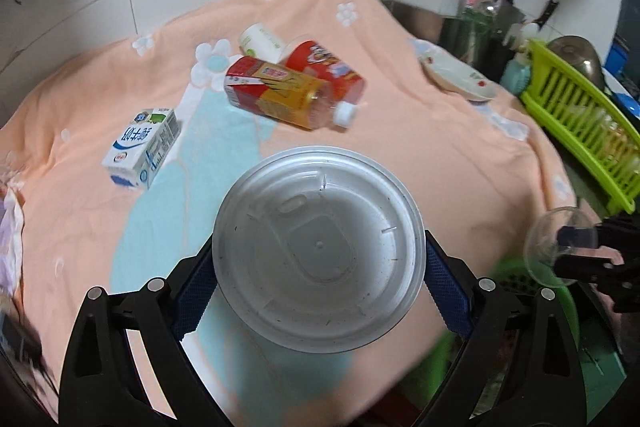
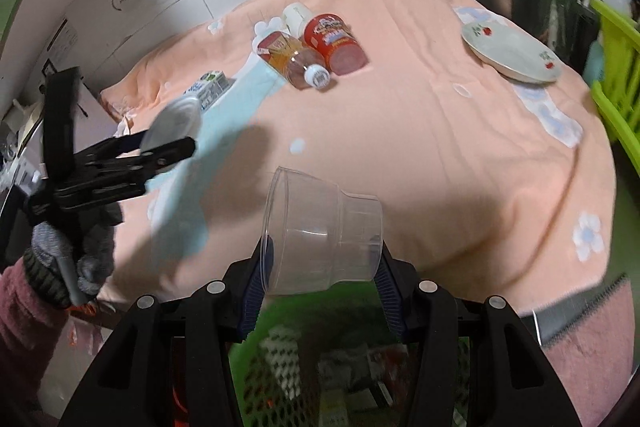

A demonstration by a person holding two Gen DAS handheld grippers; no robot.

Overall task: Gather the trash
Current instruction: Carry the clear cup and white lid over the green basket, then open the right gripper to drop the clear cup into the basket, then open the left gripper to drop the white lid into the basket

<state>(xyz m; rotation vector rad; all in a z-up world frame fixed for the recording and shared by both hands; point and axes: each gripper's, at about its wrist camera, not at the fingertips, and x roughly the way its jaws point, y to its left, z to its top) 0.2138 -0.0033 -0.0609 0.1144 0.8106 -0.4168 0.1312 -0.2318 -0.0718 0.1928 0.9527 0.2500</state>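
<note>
My left gripper (image 1: 318, 287) is shut on a round white plastic lid (image 1: 318, 249), its blue pads (image 1: 192, 291) pressing both edges. From the right wrist view that gripper (image 2: 168, 147) hangs above the cloth's left side with the lid (image 2: 174, 123). My right gripper (image 2: 320, 279) is shut on a clear plastic cup (image 2: 324, 227) lying sideways, over a green mesh basket (image 2: 320, 367). On the peach cloth (image 1: 420, 155) lie a milk carton (image 1: 142, 147), a yellow-labelled bottle (image 1: 280, 93), a red cup (image 1: 324, 67) and a small white bottle (image 1: 260, 41).
A white plate (image 2: 512, 55) rests at the cloth's right side, with a green dish rack (image 2: 616, 67) beyond it and knives and utensils behind. A tiled wall backs the counter. A gloved hand (image 2: 68, 255) holds the left gripper.
</note>
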